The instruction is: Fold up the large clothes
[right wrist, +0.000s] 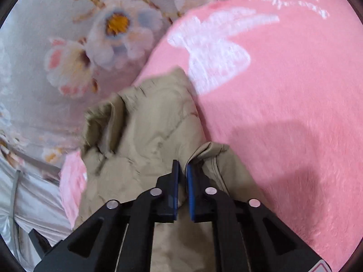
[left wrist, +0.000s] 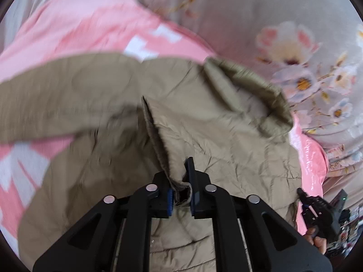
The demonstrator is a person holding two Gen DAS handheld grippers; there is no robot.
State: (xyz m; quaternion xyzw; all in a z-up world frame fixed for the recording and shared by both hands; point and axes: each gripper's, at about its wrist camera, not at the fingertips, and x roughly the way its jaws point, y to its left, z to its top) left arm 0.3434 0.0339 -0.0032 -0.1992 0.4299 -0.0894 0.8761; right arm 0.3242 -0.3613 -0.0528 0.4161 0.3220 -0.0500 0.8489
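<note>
Two grippers work one khaki quilted jacket (left wrist: pixel 215 131) that lies spread over a pink blanket (left wrist: pixel 79 29) with white patterning, the blanket itself on a bed sheet (left wrist: pixel 261 6) printed with pale flowers. In the left wrist view the left gripper (left wrist: pixel 181 195) sits at 6 o'clock, its jaws drawn nearly together on a bunched fold of the jacket's edge, the cloth pinched between the blue pads. From there the jacket fills the middle of the view, a ribbed seam running up toward 12 o'clock, a sleeve sweeping out toward 9 o'clock, and a rumpled cuff or collar end humped at 2 o'clock beside the floral sheet. At 4 o'clock the right gripper (left wrist: pixel 317 213) shows at the jacket's hem, a hand (left wrist: pixel 317 241) beneath it. In the right wrist view the right gripper (right wrist: pixel 182 185) sits at 6 o'clock with its jaws almost closed, a thin fold of jacket (right wrist: pixel 145 140) caught between them; the cloth rises from 6 o'clock toward the centre, pink blanket (right wrist: pixel 283 113) from 12 to 5 o'clock, floral sheet (right wrist: pixel 45 45) from 9 to 11 o'clock. Both views are blurred.
</note>
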